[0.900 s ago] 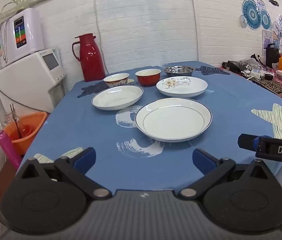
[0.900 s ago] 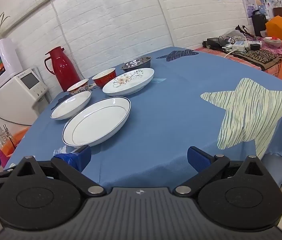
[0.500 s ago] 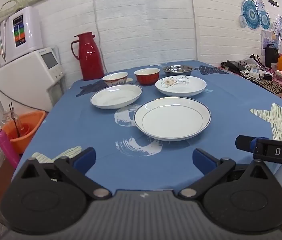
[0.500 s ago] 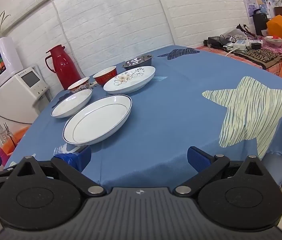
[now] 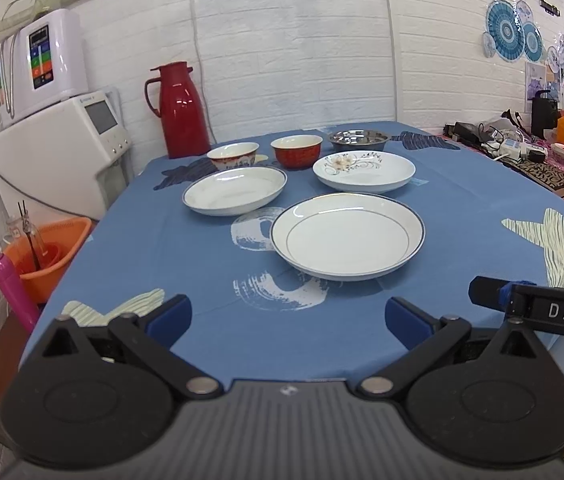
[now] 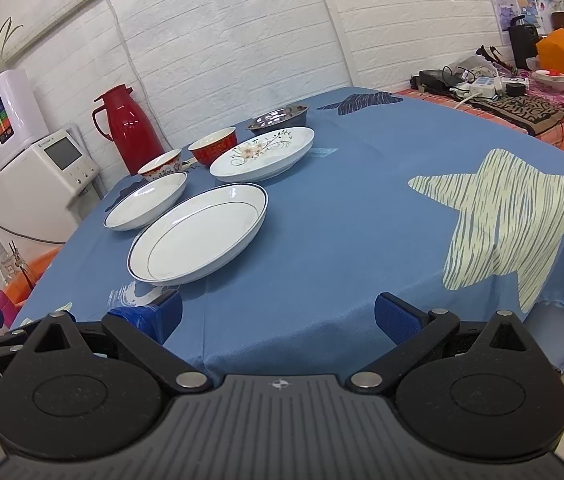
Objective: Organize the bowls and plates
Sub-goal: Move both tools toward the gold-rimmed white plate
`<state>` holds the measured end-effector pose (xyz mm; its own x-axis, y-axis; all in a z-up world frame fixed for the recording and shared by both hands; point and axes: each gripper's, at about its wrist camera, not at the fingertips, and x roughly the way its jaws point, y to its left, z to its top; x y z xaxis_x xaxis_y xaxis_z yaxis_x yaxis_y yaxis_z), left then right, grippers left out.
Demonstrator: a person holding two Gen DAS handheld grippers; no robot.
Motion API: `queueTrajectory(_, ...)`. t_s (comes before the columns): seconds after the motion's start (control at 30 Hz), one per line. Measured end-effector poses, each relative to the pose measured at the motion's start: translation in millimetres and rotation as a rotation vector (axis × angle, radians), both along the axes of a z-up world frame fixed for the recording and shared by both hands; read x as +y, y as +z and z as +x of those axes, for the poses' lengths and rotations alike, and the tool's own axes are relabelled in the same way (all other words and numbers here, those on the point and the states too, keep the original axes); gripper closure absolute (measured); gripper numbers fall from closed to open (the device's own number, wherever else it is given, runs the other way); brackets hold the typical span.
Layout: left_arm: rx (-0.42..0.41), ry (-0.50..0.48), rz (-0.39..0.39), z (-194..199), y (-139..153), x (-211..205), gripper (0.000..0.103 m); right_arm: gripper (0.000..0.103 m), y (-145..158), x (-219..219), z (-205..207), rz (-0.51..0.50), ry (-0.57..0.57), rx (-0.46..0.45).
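Nothing is stacked yet. Three plates (image 5: 347,236) and three bowls (image 5: 296,151) are lying separately on the tabletop (image 5: 202,264). Both hand-held grippers, left (image 5: 288,314) and right (image 6: 278,314), are hovering spread and empty at the near edge.

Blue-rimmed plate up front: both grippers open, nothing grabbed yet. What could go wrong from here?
1. The blue-rimmed plate lies flat on the blue tablecloth, so a finger going under its rim may snag the cloth.
2. The cloth carries every dish; dragging it could shift the red bowl and steel bowl.
3. The left gripper and right gripper sit close together and could collide.
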<state>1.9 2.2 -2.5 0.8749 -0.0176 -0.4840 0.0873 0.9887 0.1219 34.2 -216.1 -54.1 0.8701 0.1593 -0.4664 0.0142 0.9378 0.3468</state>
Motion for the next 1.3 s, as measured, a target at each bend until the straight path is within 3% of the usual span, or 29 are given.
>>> queueTrajectory(0.97,0.017,0.012,-0.005,3,-5,3,0.0,0.012,-3,3,1,0.002,0.012,0.018)
queueTrajectory(1.3,0.094,-0.001,-0.025,46,-7,5,0.0,0.012,3,0,20,-0.04,-0.023,0.044)
